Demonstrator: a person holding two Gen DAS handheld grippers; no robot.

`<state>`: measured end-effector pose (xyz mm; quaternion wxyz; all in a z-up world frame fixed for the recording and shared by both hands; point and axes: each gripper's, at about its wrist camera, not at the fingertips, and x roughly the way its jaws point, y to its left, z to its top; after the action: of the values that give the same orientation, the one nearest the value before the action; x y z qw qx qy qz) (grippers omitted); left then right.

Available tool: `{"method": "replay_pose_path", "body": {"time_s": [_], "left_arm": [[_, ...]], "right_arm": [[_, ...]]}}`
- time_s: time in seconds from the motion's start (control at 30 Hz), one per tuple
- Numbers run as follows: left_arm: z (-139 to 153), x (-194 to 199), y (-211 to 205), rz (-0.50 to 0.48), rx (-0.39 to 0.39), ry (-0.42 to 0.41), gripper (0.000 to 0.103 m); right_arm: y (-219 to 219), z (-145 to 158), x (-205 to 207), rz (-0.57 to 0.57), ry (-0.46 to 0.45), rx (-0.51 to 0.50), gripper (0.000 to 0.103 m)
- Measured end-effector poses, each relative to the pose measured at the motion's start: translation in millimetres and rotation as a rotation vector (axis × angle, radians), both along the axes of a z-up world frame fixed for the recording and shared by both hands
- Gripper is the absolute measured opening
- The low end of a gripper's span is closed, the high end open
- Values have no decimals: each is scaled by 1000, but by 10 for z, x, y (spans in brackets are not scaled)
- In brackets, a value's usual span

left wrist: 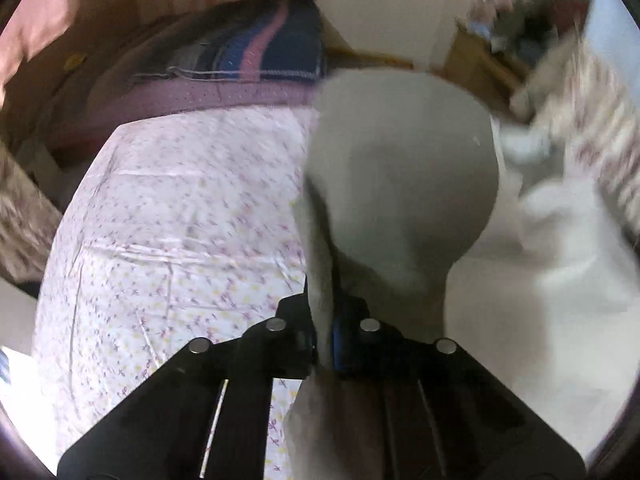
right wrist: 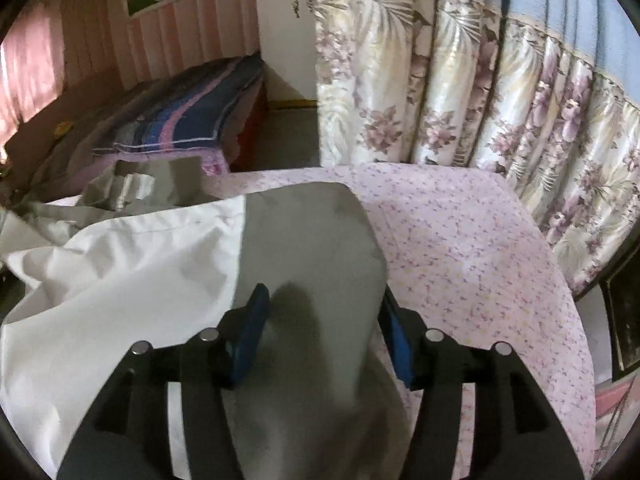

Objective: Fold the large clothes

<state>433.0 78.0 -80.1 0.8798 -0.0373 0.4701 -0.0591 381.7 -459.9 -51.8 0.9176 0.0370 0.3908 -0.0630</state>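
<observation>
A large garment with grey [left wrist: 400, 168] and white [left wrist: 560, 280] panels lies on a bed. My left gripper [left wrist: 323, 320] is shut on a pinched fold of the grey cloth, which rises from the jaws and billows forward. In the right wrist view the grey panel [right wrist: 312, 240] runs between the fingers of my right gripper [right wrist: 324, 320], whose jaws stand apart. The left blue pad [right wrist: 252, 320] rests at the cloth's seam and the right pad sits partly behind the cloth's edge, neither squeezing it. The white part [right wrist: 120, 280] spreads to the left, rumpled.
The bed carries a pale pink flowered sheet [left wrist: 180, 220] [right wrist: 460, 240]. Folded striped blankets [left wrist: 248, 52] [right wrist: 192, 116] are stacked at the far end. A flowered curtain [right wrist: 480, 100] hangs along the bed's right side. The left wrist view is blurred.
</observation>
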Motion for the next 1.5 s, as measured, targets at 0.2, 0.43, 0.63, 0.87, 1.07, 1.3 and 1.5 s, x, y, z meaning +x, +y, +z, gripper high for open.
{"method": "replay_pose_path", "body": {"time_s": [0.2, 0.43, 0.63, 0.87, 1.07, 1.3, 1.5], "left_arm": [[-3, 18, 201, 39, -132, -5, 6], [-308, 145, 232, 73, -112, 94, 35], [168, 59, 72, 109, 46, -33, 71], [160, 637, -648, -68, 199, 43, 84], [-48, 872, -714, -73, 212, 93, 4], [334, 534, -203, 60, -13, -121, 0], [-75, 652, -242, 67, 56, -11, 8]], "right_arm": [[-116, -78, 54, -36, 7, 9, 11], [-98, -256, 126, -62, 94, -64, 14], [-82, 143, 67, 45, -4, 59, 70], [180, -19, 811, 243, 200, -53, 70], [365, -29, 844, 257, 127, -230, 0], [-104, 676, 544, 98, -173, -107, 0], [-362, 79, 736, 113, 143, 152, 81]]}}
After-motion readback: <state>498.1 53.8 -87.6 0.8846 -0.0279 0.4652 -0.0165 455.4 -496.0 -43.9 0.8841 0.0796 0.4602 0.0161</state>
